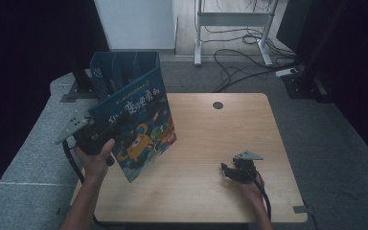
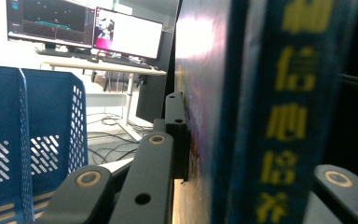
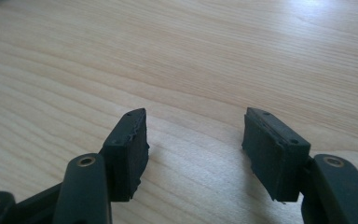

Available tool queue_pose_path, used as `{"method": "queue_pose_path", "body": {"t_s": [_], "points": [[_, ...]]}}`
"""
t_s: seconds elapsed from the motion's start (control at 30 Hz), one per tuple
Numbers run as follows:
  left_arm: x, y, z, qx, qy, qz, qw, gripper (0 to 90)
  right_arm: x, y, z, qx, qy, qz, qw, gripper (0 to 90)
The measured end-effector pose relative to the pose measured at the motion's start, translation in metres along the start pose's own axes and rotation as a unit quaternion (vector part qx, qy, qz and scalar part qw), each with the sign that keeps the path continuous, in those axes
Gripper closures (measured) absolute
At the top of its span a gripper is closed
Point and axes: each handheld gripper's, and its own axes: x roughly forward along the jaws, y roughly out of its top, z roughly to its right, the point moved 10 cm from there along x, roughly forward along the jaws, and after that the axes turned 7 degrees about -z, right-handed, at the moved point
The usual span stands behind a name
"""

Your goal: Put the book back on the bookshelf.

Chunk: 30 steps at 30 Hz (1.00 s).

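One table [image 1: 211,139], wood, bare to the right | blue file rack [image 1: 120,72] at far left edge, slots free | picture book [image 1: 136,127] lifted upright, tilted, just before rack, not yet slotted | left gripper [image 1: 103,132] clamped on book's edge | right gripper [image 1: 230,170] jaws wide apart, holding nothing, low over tabletop.

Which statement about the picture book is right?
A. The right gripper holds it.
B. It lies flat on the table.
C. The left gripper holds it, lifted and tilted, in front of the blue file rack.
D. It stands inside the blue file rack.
C: the left gripper is clamped on the picture book, which is raised and tilted before the blue file rack; the right gripper sits open and empty over the table.
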Motion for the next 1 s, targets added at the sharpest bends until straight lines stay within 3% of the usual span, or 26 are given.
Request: {"method": "queue_pose_path", "body": {"t_s": [0.3,0.5,0.77,1.0], "points": [[-0.001,0.013,-0.003,-0.001,0.03,0.016,0.9994,82.3,0.0,0.0,0.0,0.004,0.005,0.001,1.0,38.3],[0.002,0.016,-0.009,0.004,0.051,0.011,0.9987,82.4,0.0,0.0,0.0,-0.001,-0.003,0.0,1.0,38.3],[0.009,0.022,-0.02,0.022,0.085,0.013,0.996,82.3,0.001,0.0,-0.001,-0.007,-0.006,-0.001,1.0,37.6],[0.005,0.027,-0.031,0.009,0.094,0.022,0.9953,82.4,0.001,0.0,-0.001,-0.007,-0.005,-0.001,1.0,37.7]]}}
